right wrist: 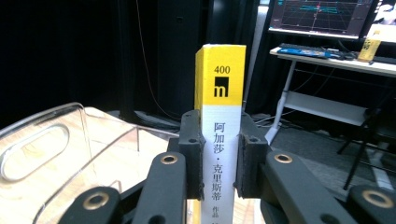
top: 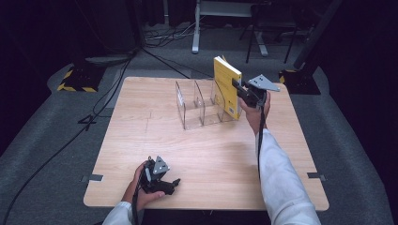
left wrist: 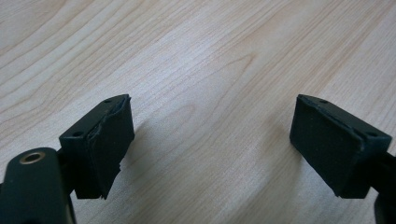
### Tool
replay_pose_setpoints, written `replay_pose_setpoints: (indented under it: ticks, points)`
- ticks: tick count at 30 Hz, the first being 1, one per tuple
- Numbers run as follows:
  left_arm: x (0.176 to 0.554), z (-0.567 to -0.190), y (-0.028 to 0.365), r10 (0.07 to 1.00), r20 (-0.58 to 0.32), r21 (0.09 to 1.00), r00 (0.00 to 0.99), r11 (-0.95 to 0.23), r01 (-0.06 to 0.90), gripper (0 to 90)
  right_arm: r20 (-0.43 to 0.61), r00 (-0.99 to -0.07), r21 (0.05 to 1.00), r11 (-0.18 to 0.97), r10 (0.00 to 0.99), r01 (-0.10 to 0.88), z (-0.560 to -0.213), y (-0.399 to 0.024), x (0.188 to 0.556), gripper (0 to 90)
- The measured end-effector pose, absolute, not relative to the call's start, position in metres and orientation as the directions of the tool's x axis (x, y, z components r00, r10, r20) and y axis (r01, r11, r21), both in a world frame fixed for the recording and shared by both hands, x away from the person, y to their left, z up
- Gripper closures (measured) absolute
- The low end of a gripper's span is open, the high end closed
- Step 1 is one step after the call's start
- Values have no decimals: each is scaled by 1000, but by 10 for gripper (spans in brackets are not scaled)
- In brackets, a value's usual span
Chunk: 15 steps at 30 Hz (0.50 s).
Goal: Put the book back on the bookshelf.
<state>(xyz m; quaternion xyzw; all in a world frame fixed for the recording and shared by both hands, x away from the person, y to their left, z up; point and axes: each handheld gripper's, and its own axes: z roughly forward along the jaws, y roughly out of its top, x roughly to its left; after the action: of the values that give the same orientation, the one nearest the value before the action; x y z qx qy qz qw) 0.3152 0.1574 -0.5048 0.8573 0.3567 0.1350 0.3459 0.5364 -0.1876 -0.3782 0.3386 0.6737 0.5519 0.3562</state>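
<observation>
High view: right gripper (top: 240,89) clamps its jaws on the spine of a glossy yellow book (top: 226,86), upright over the clear plastic rack (top: 199,105) near the table (top: 141,122) far edge; book's foot is hidden. Left gripper (left wrist: 208,144), jaws wide and empty, rests by the near edge

Table (top: 206,154) centre of high view; divider rack (top: 202,105) on its far half, right of middle. Book (top: 227,86) upright at rack's right end, lower edge apparently in rightmost slot, though exact seating unclear. Right gripper (top: 238,88) just right of book, jaws either side of spine (right wrist: 219,140), touching. Left gripper (top: 171,183) on table's near edge, left of middle, well apart from rack, jaws spread over bare tabletop (left wrist: 210,84). Desk (top: 225,9) on floor behind table
</observation>
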Motion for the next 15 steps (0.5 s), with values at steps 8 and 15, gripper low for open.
replay_pose_setpoints:
  ticks: [8,15]
  points:
    - [315,-505,157,705,-12,691,709,-507,516,144,-74,-501,985,142,862,98,-387,-204,524,754]
    - [315,-505,157,705,-14,690,709,-507,517,143,-109,-475,976,184,873,113,-394,-216,512,723]
